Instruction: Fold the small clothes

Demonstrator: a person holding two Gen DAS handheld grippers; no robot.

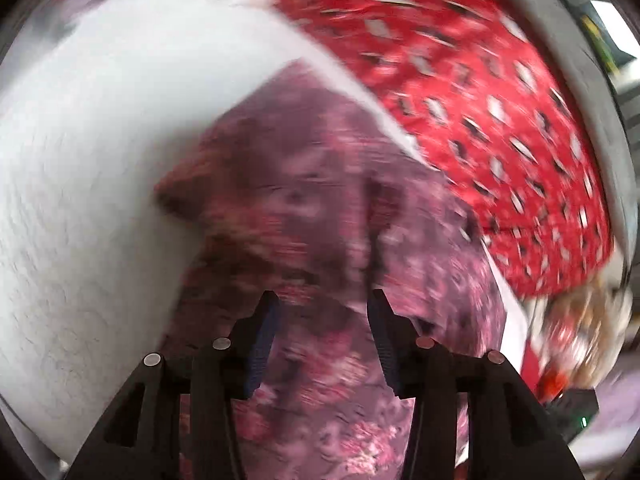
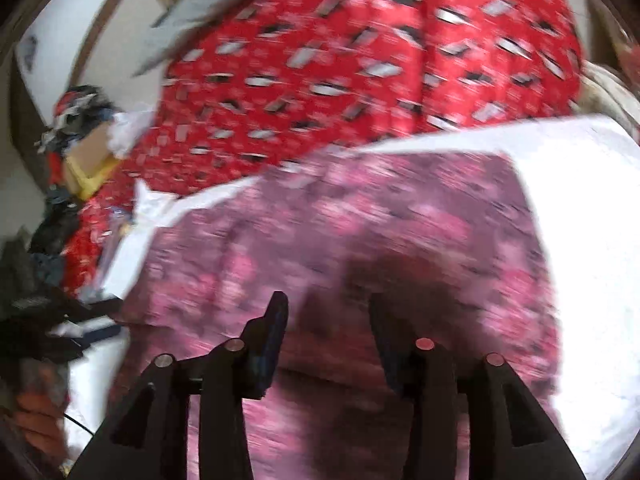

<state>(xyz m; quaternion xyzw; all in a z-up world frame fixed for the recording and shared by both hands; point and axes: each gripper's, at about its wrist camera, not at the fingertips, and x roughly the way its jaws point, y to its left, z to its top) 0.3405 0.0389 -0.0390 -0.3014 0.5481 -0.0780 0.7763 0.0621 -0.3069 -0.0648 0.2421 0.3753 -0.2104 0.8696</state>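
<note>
A pink and purple floral garment (image 1: pixel 320 220) lies on a white surface (image 1: pixel 80 160); it also shows in the right wrist view (image 2: pixel 360 232). Both views are blurred by motion. My left gripper (image 1: pixel 324 300) is open just above the garment, with nothing between its fingers. My right gripper (image 2: pixel 328 304) is open too, over the same garment, and holds nothing. The garment's near part is hidden under the fingers in both views.
A red cloth with white and black marks (image 1: pixel 480 100) lies beyond the garment, also seen in the right wrist view (image 2: pixel 360 60). A heap of mixed items and a cardboard box (image 2: pixel 84 152) sits at the left. The white surface (image 2: pixel 592 240) extends right.
</note>
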